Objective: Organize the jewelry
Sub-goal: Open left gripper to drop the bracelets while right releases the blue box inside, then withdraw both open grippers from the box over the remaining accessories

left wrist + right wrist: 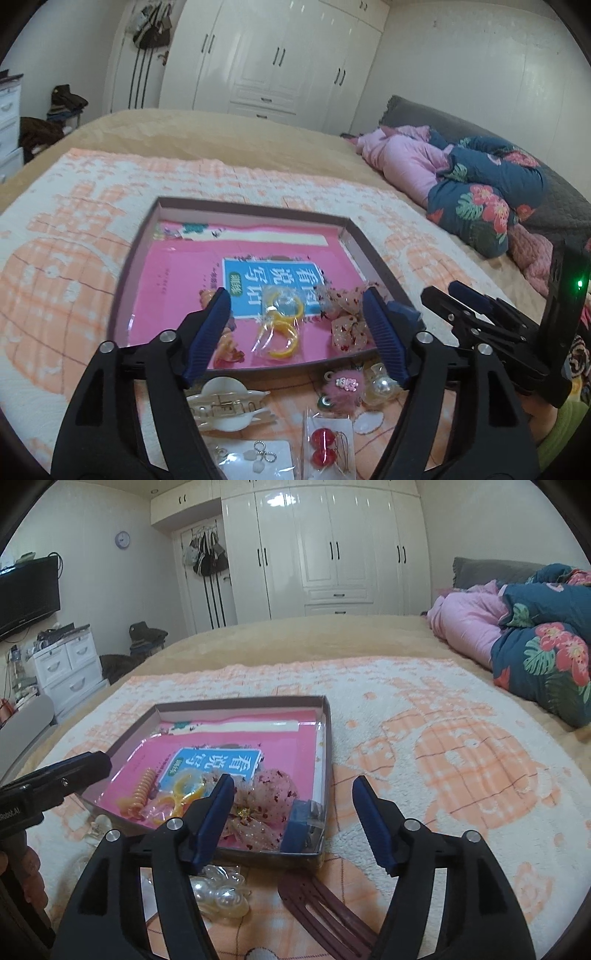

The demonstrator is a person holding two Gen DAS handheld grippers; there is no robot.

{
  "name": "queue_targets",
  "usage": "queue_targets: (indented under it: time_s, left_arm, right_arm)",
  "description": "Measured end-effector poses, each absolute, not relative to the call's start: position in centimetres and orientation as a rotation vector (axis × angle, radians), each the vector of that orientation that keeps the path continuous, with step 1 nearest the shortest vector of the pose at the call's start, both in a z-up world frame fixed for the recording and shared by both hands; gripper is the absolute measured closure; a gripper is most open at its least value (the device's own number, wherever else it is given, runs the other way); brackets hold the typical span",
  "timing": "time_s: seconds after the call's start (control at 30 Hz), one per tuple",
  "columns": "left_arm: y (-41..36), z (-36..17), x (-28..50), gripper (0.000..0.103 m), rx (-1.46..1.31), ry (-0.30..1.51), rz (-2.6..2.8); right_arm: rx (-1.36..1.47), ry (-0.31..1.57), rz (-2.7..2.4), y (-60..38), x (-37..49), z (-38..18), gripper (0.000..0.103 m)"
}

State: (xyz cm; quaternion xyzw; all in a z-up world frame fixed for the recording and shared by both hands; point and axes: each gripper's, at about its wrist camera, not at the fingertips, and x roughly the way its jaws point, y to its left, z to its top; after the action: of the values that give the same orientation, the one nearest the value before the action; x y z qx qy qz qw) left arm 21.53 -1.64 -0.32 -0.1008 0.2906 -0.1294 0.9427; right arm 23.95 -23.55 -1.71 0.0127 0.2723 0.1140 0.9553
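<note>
A shallow tray (136,258) lined with a pink booklet lies on the bed. It holds bagged yellow rings (282,325), a sheer spotted bow (343,314) and a small blue box (299,825). An orange spiral hair tie (138,794) lies there too. My left gripper (295,295) hovers open over the tray's near edge, holding nothing. My right gripper (293,781) is open and holds nothing, above the tray's near right corner (321,849). Loose pieces lie in front of the tray: a white hair claw (225,406), a pink fuzzy charm (341,389), red bead earrings (323,446), pearl clusters (221,893) and a brown hair fork (321,912).
The tray sits on an orange-and-white blanket (443,738) over a tan bedspread. Rolled pink and floral quilts (480,184) lie at the bed's right end. White wardrobes (332,554) line the far wall, with drawers (66,672) and a television at the left.
</note>
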Motion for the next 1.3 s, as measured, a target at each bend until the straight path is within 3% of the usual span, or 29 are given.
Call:
queue_targets:
  time_s: [0.1, 0.2, 0.33, 1.3]
  left_arm:
    - [-1.2, 0.6, 20.7, 0.018, -0.222, 0.559, -0.253]
    - [-0.7, 1.4, 20.0, 0.011, -0.241, 0.533, -0.248]
    - [-0.3, 2.2, 19.2, 0.011, -0.250, 0.513, -0.239]
    - [1.4, 3.4, 13.4, 0.011, -0.226, 0.463, -0.190]
  right_arm:
    - [0.023, 0.515, 0.226, -23.8, 23.1, -0.8, 0.030]
    - [0.026, 0.487, 0.228, -23.9, 22.4, 0.0, 0.024]
    - [0.035, 0.457, 0.233, -24.1, 21.5, 1.0, 0.019]
    - [0.009, 0.373, 0.286, -23.9, 15.2, 3.8, 0.014]
